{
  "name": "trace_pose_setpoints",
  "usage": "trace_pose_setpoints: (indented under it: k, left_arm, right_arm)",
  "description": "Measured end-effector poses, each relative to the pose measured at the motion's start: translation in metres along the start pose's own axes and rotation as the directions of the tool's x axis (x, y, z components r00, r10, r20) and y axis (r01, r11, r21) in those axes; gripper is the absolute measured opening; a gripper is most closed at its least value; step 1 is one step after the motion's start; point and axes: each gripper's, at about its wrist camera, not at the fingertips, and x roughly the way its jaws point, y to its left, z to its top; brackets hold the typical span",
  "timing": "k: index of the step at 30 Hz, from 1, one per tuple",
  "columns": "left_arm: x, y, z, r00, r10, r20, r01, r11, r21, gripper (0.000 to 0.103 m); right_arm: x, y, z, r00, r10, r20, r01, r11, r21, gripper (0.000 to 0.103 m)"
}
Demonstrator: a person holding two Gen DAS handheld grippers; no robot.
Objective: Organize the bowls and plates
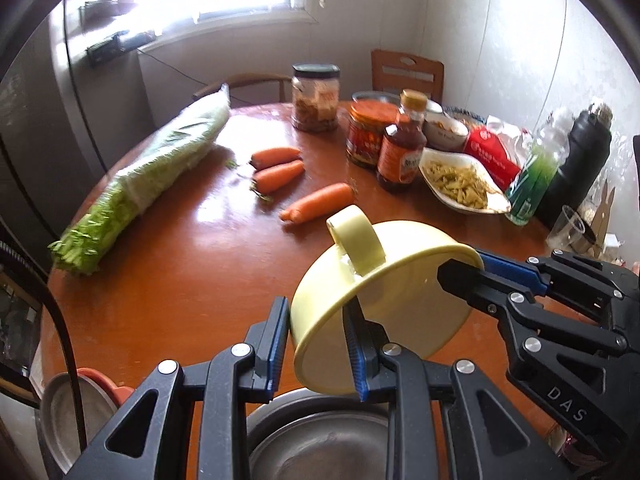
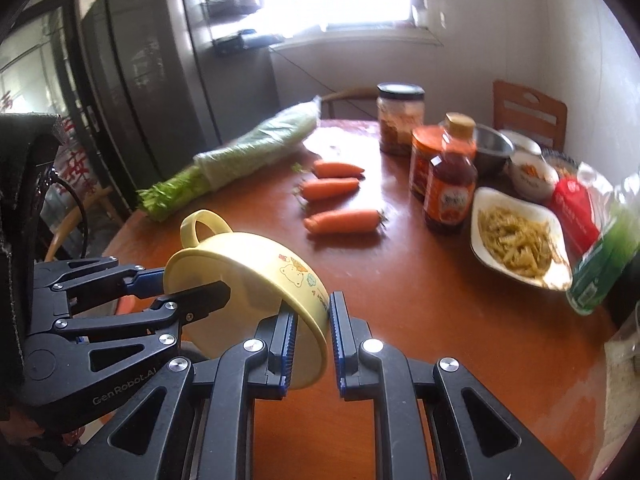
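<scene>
A pale yellow bowl (image 1: 400, 308) with a loop handle hangs tilted on its side above the brown round table (image 1: 192, 264). My left gripper (image 1: 316, 348) is shut on its near edge. My right gripper (image 1: 460, 276) reaches in from the right and is shut on the opposite rim. In the right wrist view the bowl (image 2: 272, 264) shows a bear print on its outer wall. There my right gripper (image 2: 312, 344) pinches the lower edge, and my left gripper (image 2: 192, 284) holds the rim from the left. A white dish (image 2: 520, 232) of shredded food and a small white bowl (image 2: 532, 178) stand at the right.
Three carrots (image 1: 316, 204) and wrapped greens (image 1: 160, 172) lie mid-table. Jars (image 1: 316, 96), a sauce bottle (image 1: 402, 144), a green bottle (image 1: 532, 184) and a black flask (image 1: 580, 164) crowd the right side. A steel bowl (image 2: 492, 148) stands behind the bottle. A metal pot (image 1: 320, 444) sits below my left gripper.
</scene>
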Motion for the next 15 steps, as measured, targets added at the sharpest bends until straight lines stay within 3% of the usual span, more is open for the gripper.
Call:
trace_pose_setpoints:
  k: [8,15]
  left_arm:
    - [-0.05,0.024,-0.01,0.996,0.046,0.073,-0.044,0.999,-0.024,0.028]
    - [-0.08,0.032,-0.03,0.992,0.066,0.103,-0.063,0.997,-0.032,0.028]
  right_arm:
    - [-0.027,0.042,0.009,0.997,0.046,0.059,-0.043,0.997,-0.06,0.017]
    - [-0.04,0.065,-0.007,0.996,0.069,0.065,-0.063,0.994,-0.086,0.017]
